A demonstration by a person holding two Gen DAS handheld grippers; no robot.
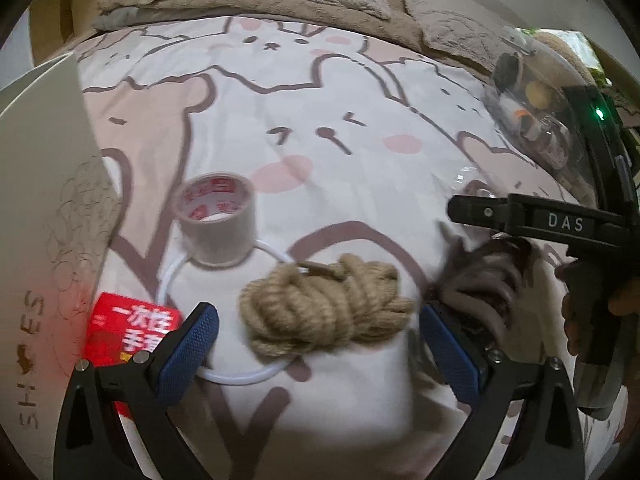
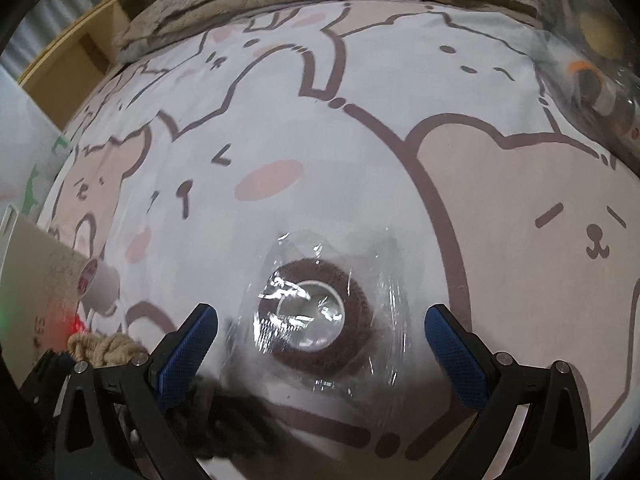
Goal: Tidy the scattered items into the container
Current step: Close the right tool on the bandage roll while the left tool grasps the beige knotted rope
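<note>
Jute rope [image 1: 326, 310] lies between my wide-open left gripper [image 1: 318, 344], tape roll [image 1: 218, 226] just behind it, wrapped brown roll [image 2: 316, 314] before my open right gripper [image 2: 320, 340]: nothing visibly binned yet.

Tan rope bundle [image 1: 326, 310] on bedsheet; wrapped brown roll [image 2: 316, 314] flat.

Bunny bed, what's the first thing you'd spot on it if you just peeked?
Probably the tan rope bundle, sitting between the open left gripper fingers on a white ring. Behind it stands a tape roll, with a red packet to its left. The open right gripper frames a brown roll in shiny clear wrap.
</note>
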